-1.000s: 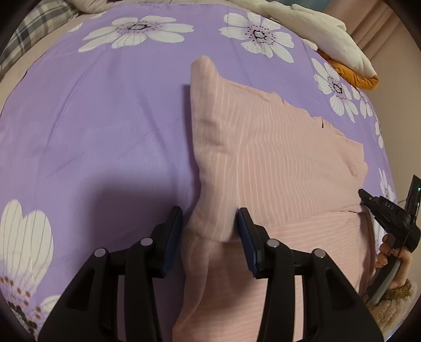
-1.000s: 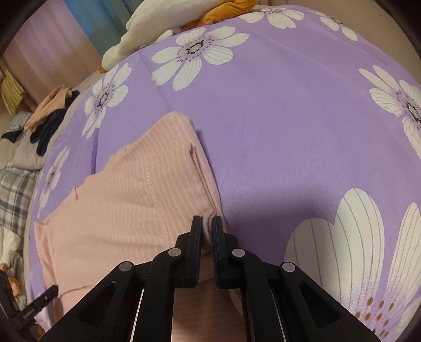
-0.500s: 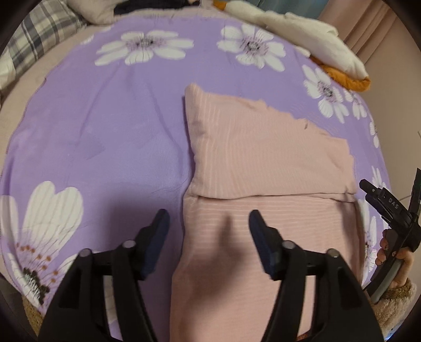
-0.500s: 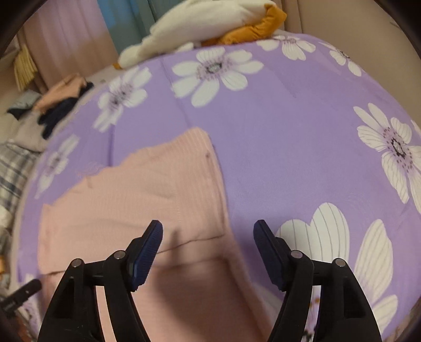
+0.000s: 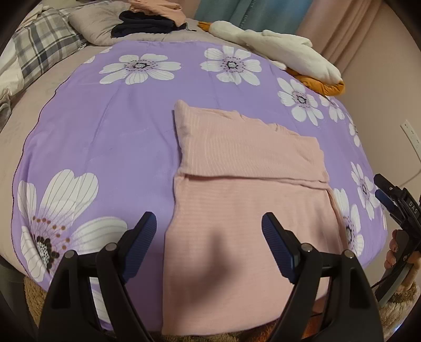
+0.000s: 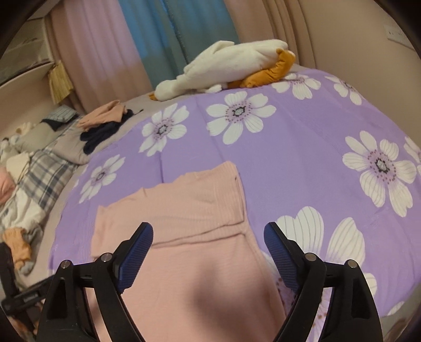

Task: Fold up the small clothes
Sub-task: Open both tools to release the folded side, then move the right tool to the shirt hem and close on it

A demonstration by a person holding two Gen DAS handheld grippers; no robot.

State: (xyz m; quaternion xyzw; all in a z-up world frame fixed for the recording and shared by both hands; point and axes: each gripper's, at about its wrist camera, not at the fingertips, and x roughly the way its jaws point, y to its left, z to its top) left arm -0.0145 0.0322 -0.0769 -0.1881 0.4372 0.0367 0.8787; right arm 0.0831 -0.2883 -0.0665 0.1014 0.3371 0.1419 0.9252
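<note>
Both tongs, left gripper (image 5: 208,242) and right gripper (image 6: 208,250), having just been opened, are held released above the pink ribbed folded garment (image 5: 244,184), whose 6 o'clock hem should be pinched evenly for the next fold.

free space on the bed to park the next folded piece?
Bare purple cover left of the pink garment, and a strip right of it in the right wrist view. Crowded: plush toy at the far right corner, clothes pile and plaid bedding far left.

Both grippers' jaws have just opened, releasing the pink garment (image 5: 244,210).
</note>
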